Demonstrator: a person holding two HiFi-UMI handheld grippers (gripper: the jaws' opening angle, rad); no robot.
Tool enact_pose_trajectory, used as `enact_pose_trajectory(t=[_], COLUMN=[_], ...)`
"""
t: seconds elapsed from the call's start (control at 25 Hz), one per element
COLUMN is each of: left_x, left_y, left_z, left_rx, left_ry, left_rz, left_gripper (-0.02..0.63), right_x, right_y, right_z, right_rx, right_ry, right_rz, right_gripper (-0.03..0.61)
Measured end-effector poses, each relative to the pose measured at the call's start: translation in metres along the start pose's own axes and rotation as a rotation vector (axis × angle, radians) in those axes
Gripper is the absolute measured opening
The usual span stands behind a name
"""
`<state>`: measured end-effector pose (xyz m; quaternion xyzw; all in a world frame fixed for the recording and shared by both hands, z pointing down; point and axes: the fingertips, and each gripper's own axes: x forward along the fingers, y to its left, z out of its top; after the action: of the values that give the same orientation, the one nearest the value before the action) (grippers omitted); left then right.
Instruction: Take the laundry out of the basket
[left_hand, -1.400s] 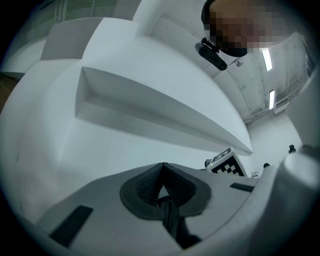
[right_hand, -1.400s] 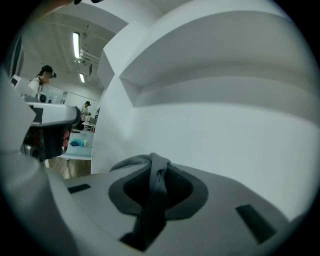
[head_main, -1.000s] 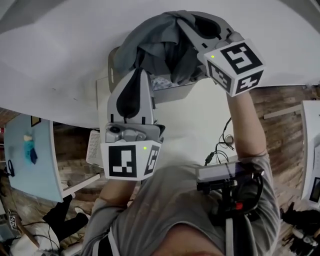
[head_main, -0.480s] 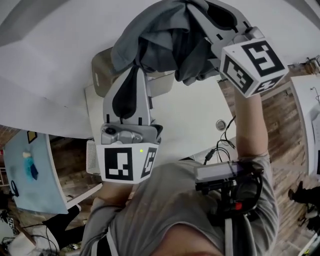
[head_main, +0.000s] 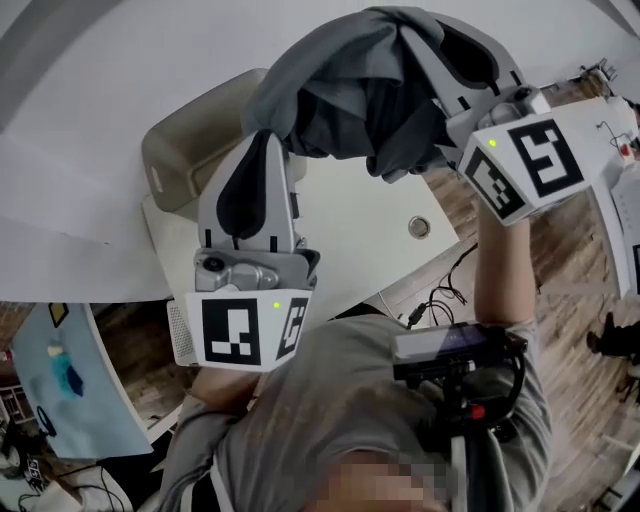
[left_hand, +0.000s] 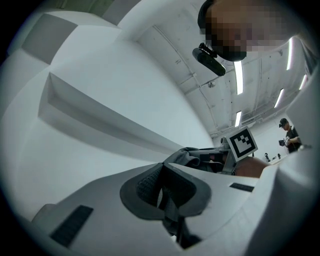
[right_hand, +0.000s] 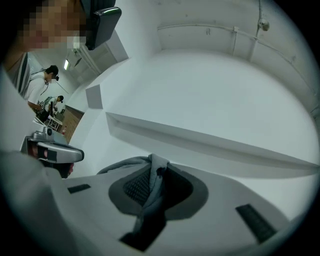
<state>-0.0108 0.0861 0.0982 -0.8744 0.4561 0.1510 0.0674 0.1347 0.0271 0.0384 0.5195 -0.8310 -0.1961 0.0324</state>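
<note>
- Left gripper (left_hand: 164, 186): jaws clenched on a fold of the grey garment (head_main: 340, 90).
- Right gripper (right_hand: 153, 176): jaws pinch another fold of it.
- One garment, bunched between the two grippers, up off the table.
- One beige basket (head_main: 178, 158) on the far left of one white table (head_main: 350, 235).
- Wood-pattern floor (head_main: 580, 290) to the right.

From your head view, the grey garment (head_main: 340, 90) and your left tool (head_main: 262, 140) hide the right end of the basket (head_main: 185, 150); you can't tell what lies there. The distant person (left_hand: 289, 134) in the left gripper view is too small to make out.
</note>
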Motion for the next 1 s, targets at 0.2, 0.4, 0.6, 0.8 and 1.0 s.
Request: enact_pose_trajectory(t=[0.2,0.4,0.6,0.8,1.0], left_x=[0.012,0.021,0.026,0.032,0.045], left_y=[-0.010,-0.021,-0.016,-0.011,-0.016], left_z=[-0.007,-0.015,-0.022,-0.033,-0.053], left_rx=[-0.007,-0.010,-0.009,-0.008,-0.001], left_ry=[0.015,0.032,0.047,0.076,0.118], left_rz=[-0.052,-0.089,-0.086,-0.075,-0.075], left_gripper=[0.008,0.008,0.008,0.008,0.008], right_x=[-0.017,-0.035,-0.046,-0.049,-0.050], right_y=[-0.005,-0.004,0.007,0.021,0.028], right_z=[-0.024,-0.056,-0.094,-0.130,-0.169], right_rx=[0.020,0.052,0.097,0.127,0.170], right_ry=[0.029,0.075,0.123,0.171,0.199], right_rz=[-0.025,-0.051,-0.061,-0.026,-0.002], right_gripper=[0.061,0.061,0.061,0.061,0.061])
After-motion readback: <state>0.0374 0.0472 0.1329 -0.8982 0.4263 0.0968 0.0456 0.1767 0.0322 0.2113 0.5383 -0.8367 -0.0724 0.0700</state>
